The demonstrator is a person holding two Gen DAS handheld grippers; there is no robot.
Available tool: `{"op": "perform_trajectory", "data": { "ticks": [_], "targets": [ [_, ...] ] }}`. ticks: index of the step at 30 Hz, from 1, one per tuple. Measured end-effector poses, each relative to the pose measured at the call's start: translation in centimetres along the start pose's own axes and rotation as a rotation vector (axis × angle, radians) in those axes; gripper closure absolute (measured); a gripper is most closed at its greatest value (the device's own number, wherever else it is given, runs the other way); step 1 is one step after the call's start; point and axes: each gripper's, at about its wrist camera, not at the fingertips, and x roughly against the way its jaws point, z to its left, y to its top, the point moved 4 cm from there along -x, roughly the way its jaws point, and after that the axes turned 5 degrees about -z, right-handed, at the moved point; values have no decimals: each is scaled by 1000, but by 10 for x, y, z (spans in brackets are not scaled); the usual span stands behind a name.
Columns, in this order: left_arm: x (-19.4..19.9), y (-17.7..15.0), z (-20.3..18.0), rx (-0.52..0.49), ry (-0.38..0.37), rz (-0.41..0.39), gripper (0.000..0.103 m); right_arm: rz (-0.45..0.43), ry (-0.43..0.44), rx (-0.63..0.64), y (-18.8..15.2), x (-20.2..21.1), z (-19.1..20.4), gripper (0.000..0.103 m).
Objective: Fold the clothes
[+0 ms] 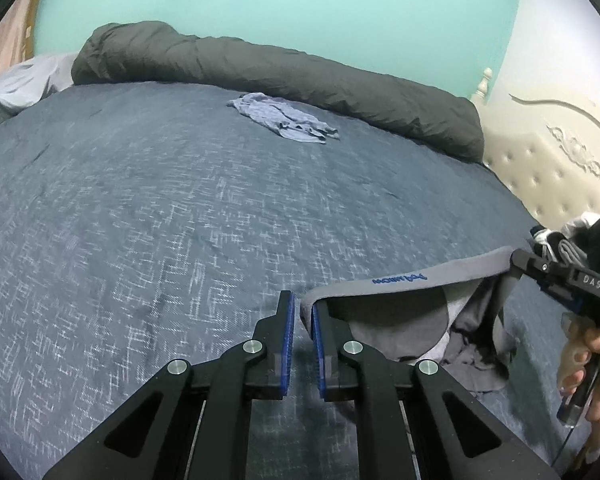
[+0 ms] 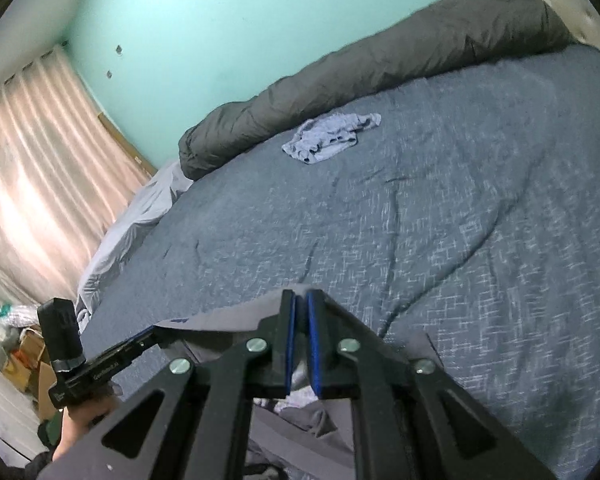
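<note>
A grey garment with a blue-lettered waistband (image 1: 416, 282) is held stretched between both grippers above the blue-grey bedspread (image 1: 160, 220). My left gripper (image 1: 302, 304) is shut on the waistband's left end; it also shows in the right wrist view (image 2: 154, 332). My right gripper (image 2: 300, 300) is shut on the waistband's other end; it shows in the left wrist view (image 1: 516, 260). The rest of the garment (image 2: 312, 428) hangs crumpled below the grippers. A second, light blue garment (image 1: 284, 118) lies crumpled far back on the bed, also in the right wrist view (image 2: 328, 138).
A rolled dark grey duvet (image 1: 280, 68) lies along the bed's far edge by the turquoise wall. A cream tufted headboard (image 1: 560, 168) is at the right. A dark clothes pile (image 1: 572, 240) sits near it. Pink curtains (image 2: 40, 152) and floor clutter (image 2: 16, 352) are at the left.
</note>
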Motion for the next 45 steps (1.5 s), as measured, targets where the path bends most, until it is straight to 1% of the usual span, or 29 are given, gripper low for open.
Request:
{"op": "perform_trajectory", "data": {
  "ticks": [1, 2, 3, 4, 8, 11, 13, 16, 19, 23, 26, 31, 33, 35, 36, 37, 39, 40, 45],
  "targets": [
    [-2, 1, 2, 3, 3, 0, 94, 6, -14, 6, -1, -3, -1, 93],
    [-4, 2, 4, 4, 7, 2, 94, 12, -28, 9, -1, -5, -2, 88],
    [-6, 3, 6, 4, 11, 4, 94, 17, -44, 8, -2, -6, -4, 76],
    [-8, 4, 8, 5, 15, 6, 94, 23, -60, 3, -3, -6, -7, 69],
    [-17, -1, 16, 23, 23, 30, 94, 52, -120, -51, -8, 10, -31, 66],
    [-22, -4, 19, 41, 26, 45, 94, 94, -153, -62, -17, 24, -42, 65],
    [-21, -5, 18, 41, 28, 45, 94, 136, -170, -42, -26, 29, -43, 65],
    [-19, -7, 16, 30, 36, 47, 94, 206, -172, 4, -44, 36, -38, 65],
    [-17, -9, 14, 22, 41, 49, 94, 250, -180, 39, -60, 38, -33, 65],
    [-12, -10, 13, 13, 46, 44, 94, 296, -192, 101, -75, 40, -21, 65],
    [-10, -11, 12, 4, 47, 48, 94, 328, -226, 146, -84, 36, -19, 65],
    [-8, -14, 9, -17, 51, 53, 94, 347, -295, 114, -90, 26, -42, 65],
    [-7, -15, 8, -26, 53, 55, 94, 360, -300, 120, -93, 22, -46, 66],
    [-7, -15, 9, -25, 54, 56, 94, 365, -300, 128, -94, 20, -47, 73],
    [-7, -15, 10, -22, 54, 55, 94, 365, -299, 134, -95, 20, -47, 80],
    [-7, -14, 10, -21, 53, 54, 94, 361, -298, 138, -94, 21, -47, 89],
    [-7, -14, 10, -24, 50, 55, 94, 347, -293, 140, -91, 24, -48, 96],
    [-7, -15, 9, -27, 49, 56, 94, 326, -286, 127, -86, 28, -49, 99],
    [-5, -14, 8, -18, 55, 50, 94, 211, -246, 68, -59, 52, -51, 101]
  ]
}}
